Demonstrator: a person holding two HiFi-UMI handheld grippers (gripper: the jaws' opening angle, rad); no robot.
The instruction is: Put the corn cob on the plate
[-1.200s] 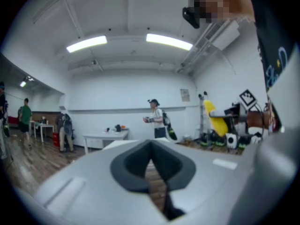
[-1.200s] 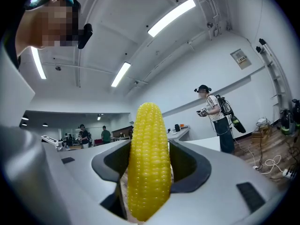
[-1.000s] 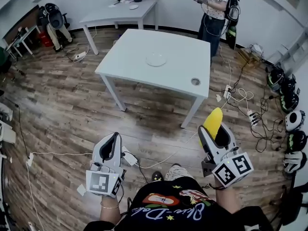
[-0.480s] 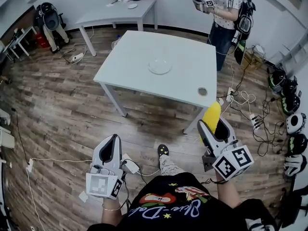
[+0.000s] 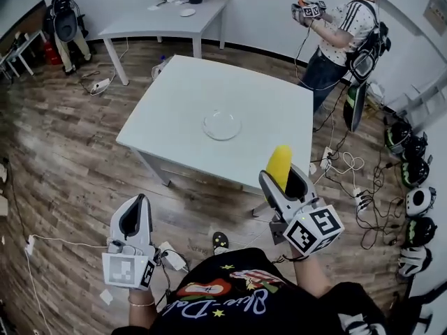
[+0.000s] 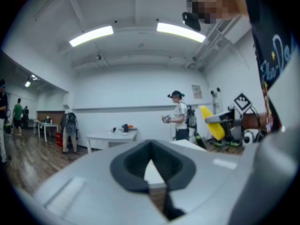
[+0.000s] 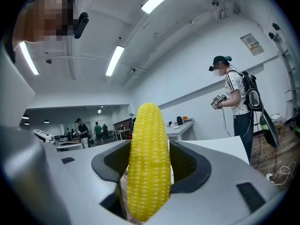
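The corn cob [image 7: 149,163] stood upright, clamped in the jaws of the right gripper [image 5: 285,181], near the front edge of the table [image 5: 181,96]. The plate [image 5: 222,125] sat mid-table, well apart from it. The left gripper [image 5: 134,220] hung lower, jaws together on nothing.

Wood-plank floor [image 5: 70,152], white walls [image 5: 251,5], white table [image 5: 174,110], smaller table [image 5: 150,23] behind, ceiling strip lights [image 6: 91,35], perhaps helmets [image 5: 415,169] rightward

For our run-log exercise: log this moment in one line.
right gripper: shut on corn cob | left gripper: shut, empty | glass plate: bare, on table | corn cob not yet placed
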